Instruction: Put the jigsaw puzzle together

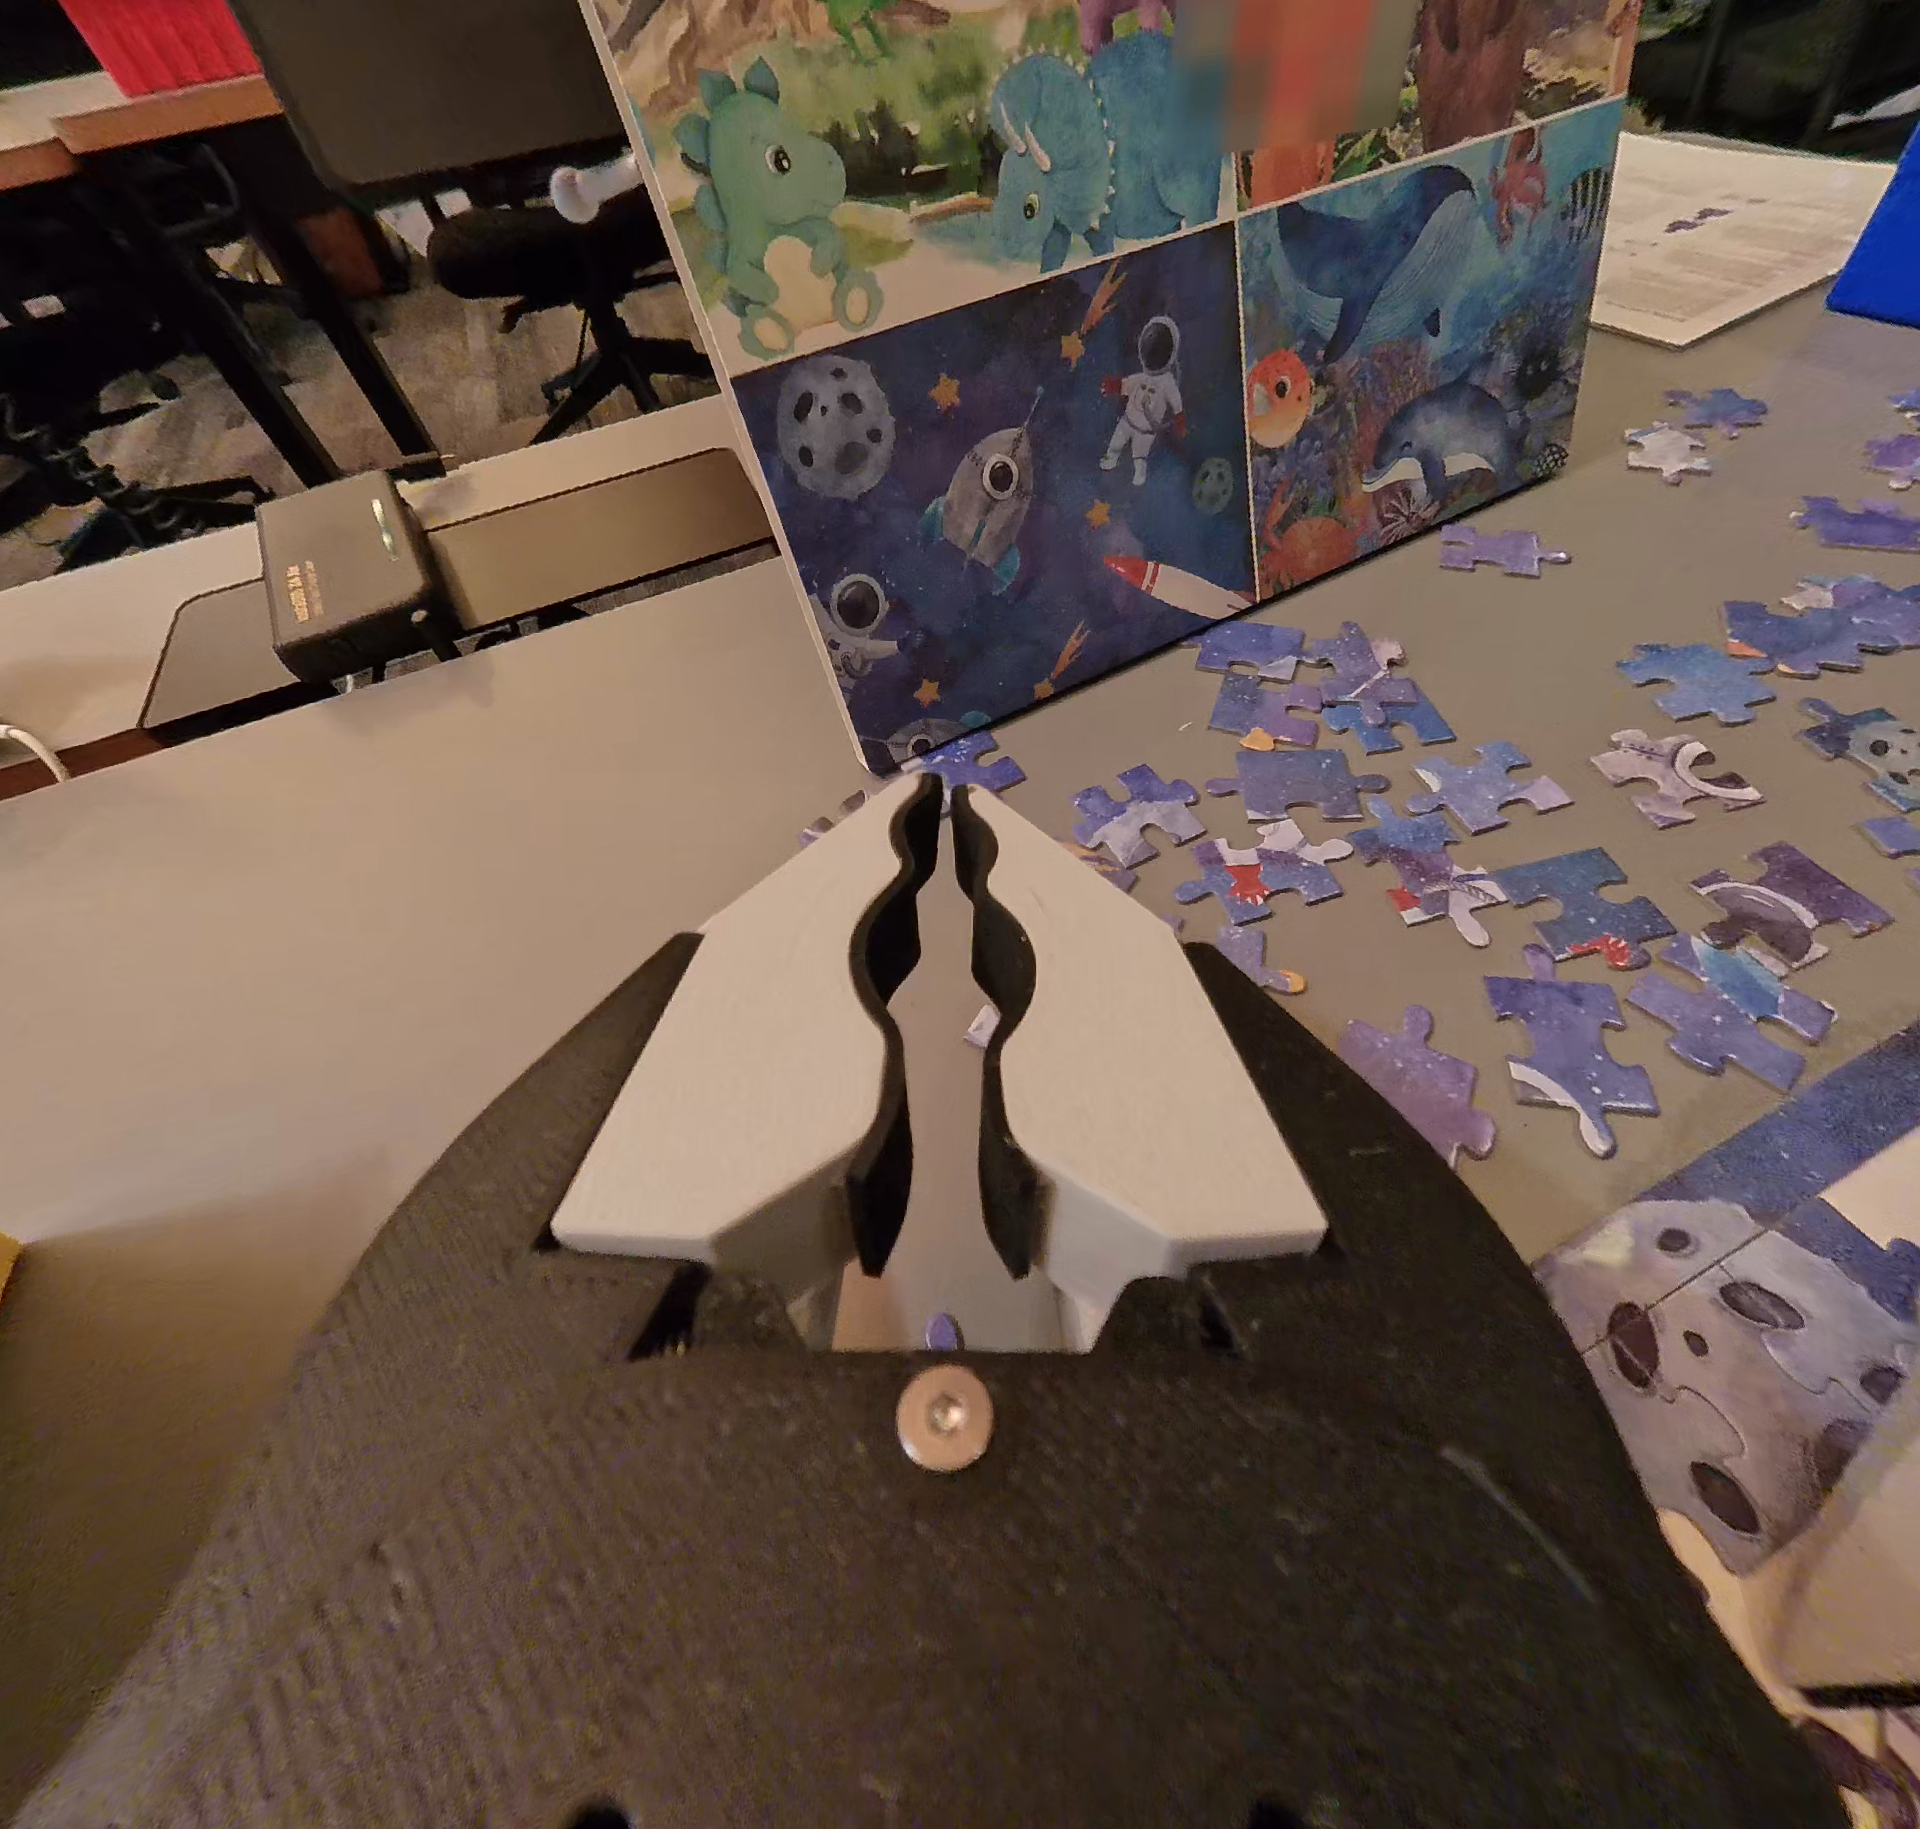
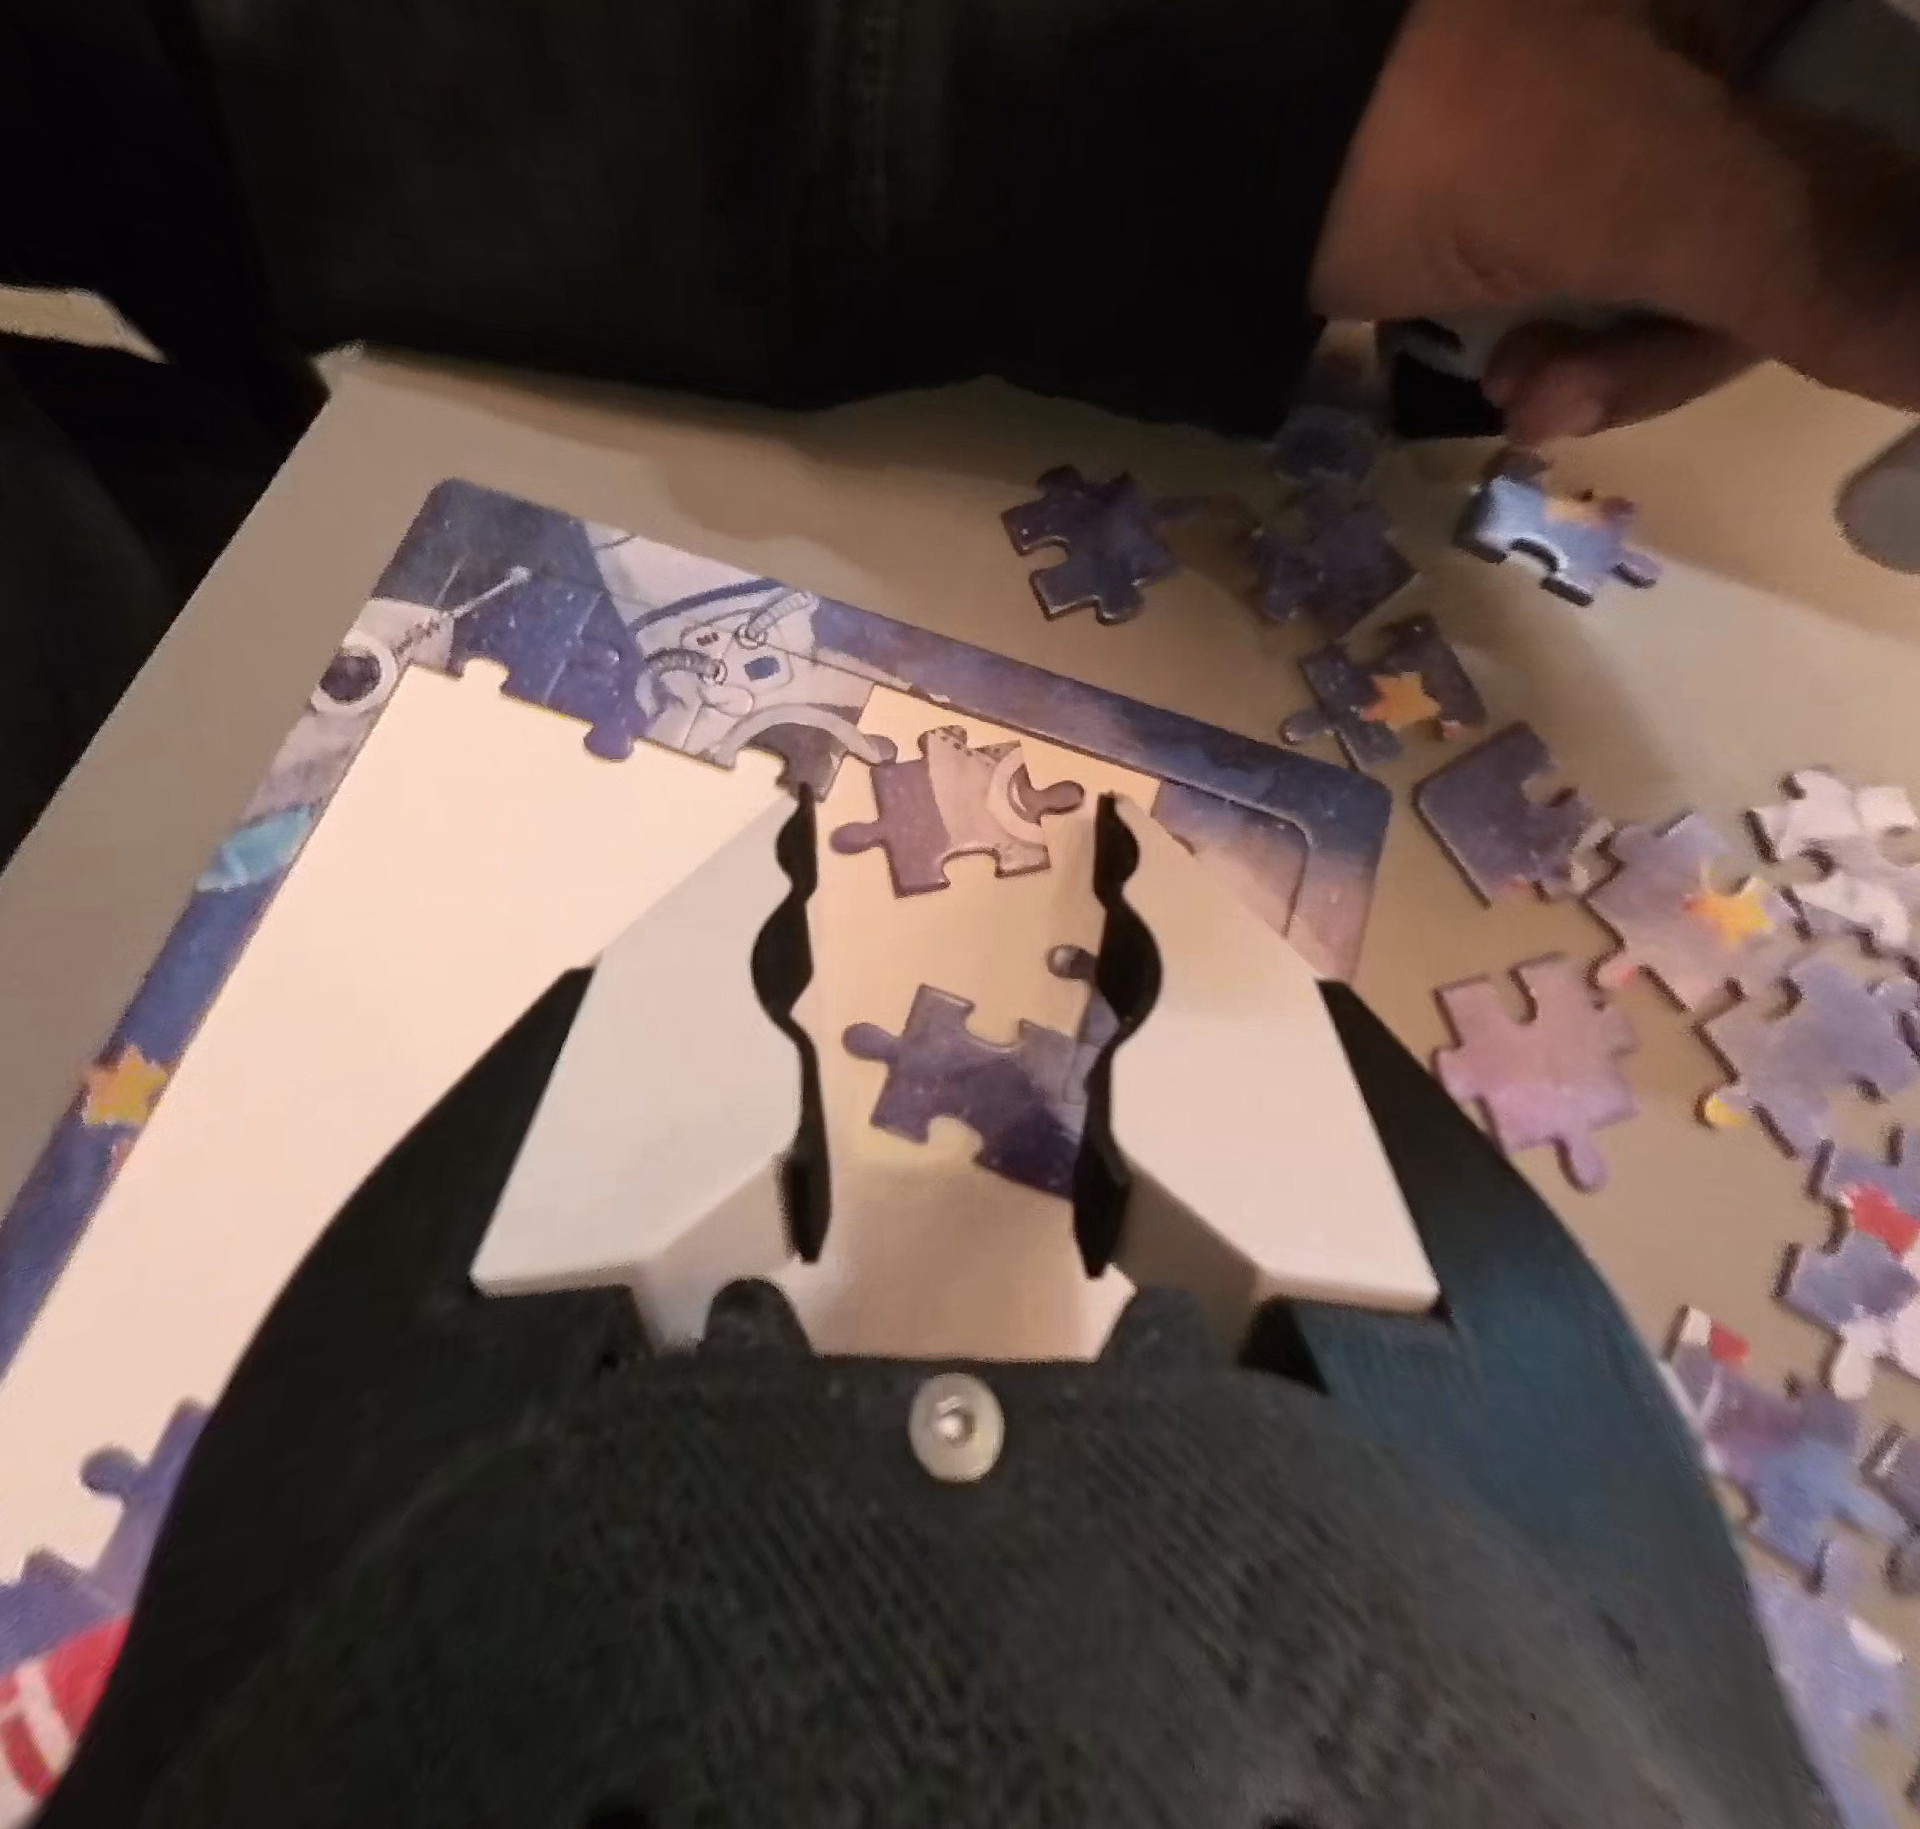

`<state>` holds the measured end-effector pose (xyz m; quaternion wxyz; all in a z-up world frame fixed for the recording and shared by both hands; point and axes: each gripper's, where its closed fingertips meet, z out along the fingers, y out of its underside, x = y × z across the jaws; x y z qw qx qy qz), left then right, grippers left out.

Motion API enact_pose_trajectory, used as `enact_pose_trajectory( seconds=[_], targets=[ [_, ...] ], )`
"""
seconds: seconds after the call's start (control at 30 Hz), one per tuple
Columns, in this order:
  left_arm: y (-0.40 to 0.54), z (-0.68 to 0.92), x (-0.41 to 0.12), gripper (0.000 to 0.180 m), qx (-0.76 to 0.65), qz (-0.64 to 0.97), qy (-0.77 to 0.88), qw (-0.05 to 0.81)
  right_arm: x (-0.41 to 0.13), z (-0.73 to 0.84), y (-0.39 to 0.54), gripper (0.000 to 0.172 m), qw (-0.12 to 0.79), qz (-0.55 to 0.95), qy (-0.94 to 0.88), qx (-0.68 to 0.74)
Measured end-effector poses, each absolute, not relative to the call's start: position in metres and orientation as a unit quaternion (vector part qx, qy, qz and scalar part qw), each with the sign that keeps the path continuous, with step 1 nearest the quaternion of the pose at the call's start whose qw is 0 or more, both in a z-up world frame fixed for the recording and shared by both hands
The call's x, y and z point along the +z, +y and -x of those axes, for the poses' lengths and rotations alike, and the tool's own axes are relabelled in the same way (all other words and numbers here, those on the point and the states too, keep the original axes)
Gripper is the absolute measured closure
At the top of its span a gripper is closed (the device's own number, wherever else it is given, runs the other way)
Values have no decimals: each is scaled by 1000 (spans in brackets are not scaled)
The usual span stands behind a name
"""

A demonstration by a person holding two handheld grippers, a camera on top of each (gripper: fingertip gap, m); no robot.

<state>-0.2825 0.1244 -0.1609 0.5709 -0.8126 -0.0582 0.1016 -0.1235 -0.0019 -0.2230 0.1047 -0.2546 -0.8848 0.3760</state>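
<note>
Grey table (image 1: 416,948): right gripper (image 2: 951,813) fingers partly hide puzzle tray (image 2: 1299,803)

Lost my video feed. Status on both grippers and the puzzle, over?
Left gripper shut, empty, by the puzzle box. Right gripper open over a loose piece lying in the puzzle frame. Scattered pieces alongside.

The right gripper (image 2: 956,823) hangs with its jaws wide apart over a puzzle tray (image 2: 1340,844), a loose puzzle piece (image 2: 951,823) lying on the tray's pale bed between the fingertips, touched by neither. A second piece (image 2: 966,1062) lies nearer the camera. Fitted pieces (image 2: 665,667) line the far border. More pieces (image 2: 1538,1062) are scattered over the table (image 2: 914,491) at right, beneath a person's hand (image 2: 1558,221).
</note>
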Motion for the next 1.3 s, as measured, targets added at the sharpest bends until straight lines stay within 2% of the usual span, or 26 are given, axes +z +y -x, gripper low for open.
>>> enact_pose_trajectory(
  seconds=[0.1,0.27,0.47,0.67,1.17,1.3],
  targets=[
    [126,281,-166,180,93,818,-57,564,-226,120,-3,120,66,247,-893,372],
    [128,279,-167,180,92,820,-52,562,-226,116,2,121,64,248,-885,389],
    [129,278,-168,180,96,823,-47,559,-227,115,5,131,82,235,-893,376],
    [129,279,-168,180,94,822,-48,559,-226,99,7,142,43,233,-901,363],
    [128,279,-168,180,93,822,-50,559,-228,106,0,123,101,291,-888,341],
    [128,279,-168,180,94,822,-50,559,-228,108,1,127,122,315,-878,340]
  ],
)
